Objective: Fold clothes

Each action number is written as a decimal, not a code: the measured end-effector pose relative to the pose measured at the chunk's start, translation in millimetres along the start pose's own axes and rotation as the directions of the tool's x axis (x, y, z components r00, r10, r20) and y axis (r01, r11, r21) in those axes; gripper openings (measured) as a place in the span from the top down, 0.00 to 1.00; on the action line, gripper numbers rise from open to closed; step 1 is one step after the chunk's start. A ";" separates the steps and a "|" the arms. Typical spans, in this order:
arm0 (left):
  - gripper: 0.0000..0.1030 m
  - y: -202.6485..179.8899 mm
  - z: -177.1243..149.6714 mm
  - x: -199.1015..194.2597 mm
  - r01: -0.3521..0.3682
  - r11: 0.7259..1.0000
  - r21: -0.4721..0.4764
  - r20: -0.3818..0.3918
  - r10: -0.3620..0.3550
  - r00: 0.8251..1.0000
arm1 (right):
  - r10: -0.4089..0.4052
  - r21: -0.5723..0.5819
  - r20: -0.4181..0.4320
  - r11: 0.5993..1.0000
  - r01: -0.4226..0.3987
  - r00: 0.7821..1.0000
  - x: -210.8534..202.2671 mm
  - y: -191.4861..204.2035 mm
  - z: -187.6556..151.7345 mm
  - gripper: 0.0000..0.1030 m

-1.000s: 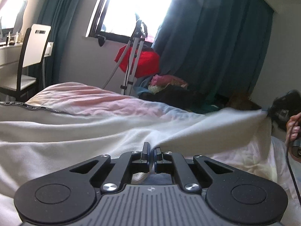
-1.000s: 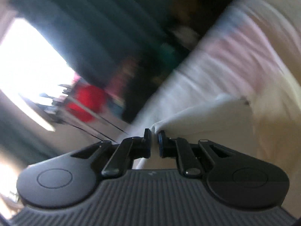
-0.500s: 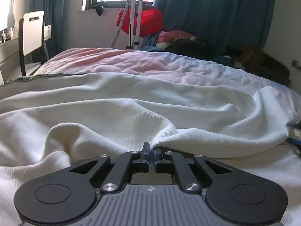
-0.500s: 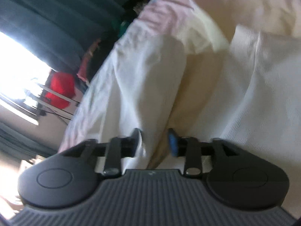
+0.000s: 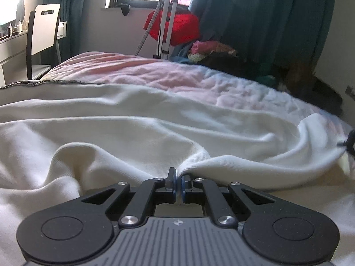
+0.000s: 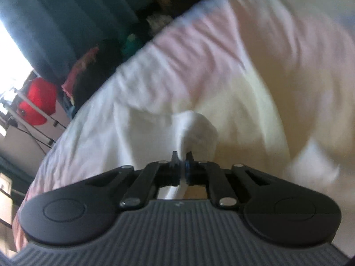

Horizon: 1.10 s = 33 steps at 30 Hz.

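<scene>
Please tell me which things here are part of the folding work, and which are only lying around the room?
Part of the job: cream garment; left claw and right claw, each pinching it.

Only lying about: white chair; red bag; clothes pile; teal curtain.

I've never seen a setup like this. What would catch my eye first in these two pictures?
Probably the big cream garment rumpled across the bed, filling the foreground of both views. Next, the black left tool at the bottom of its view, pinching a fold of that cloth, and the right tool doing the same at a bunched white corner. Far behind, a bright red bag glows under the window.
</scene>
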<state>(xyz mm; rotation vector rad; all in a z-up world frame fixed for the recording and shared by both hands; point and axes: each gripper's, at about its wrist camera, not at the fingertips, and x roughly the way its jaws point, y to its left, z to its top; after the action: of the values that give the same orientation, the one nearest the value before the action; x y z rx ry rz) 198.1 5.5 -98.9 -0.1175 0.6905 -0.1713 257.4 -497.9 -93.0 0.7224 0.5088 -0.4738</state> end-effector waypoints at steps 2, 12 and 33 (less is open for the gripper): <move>0.95 1.7 2.0 -2.9 0.022 0.999 -0.023 0.015 -0.022 1.000 | 0.053 -0.028 0.099 0.998 -0.050 0.994 -25.1 4.5 8.0 0.93; 0.93 -24.7 -20.5 5.9 -0.015 0.984 0.178 -0.008 0.017 1.000 | -0.038 0.011 0.084 0.999 0.037 0.996 -36.1 -82.3 -33.8 0.93; 0.12 -30.1 -27.7 -116.3 0.001 0.989 0.151 0.176 -0.027 0.984 | 0.207 -0.490 0.110 0.863 -0.128 0.972 -216.2 -9.3 -105.2 0.19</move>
<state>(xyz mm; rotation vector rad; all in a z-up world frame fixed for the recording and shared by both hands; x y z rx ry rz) 88.7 -2.7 -42.7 0.0072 0.4971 -0.2231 55.5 -378.9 -38.6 0.2411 0.3858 -0.2210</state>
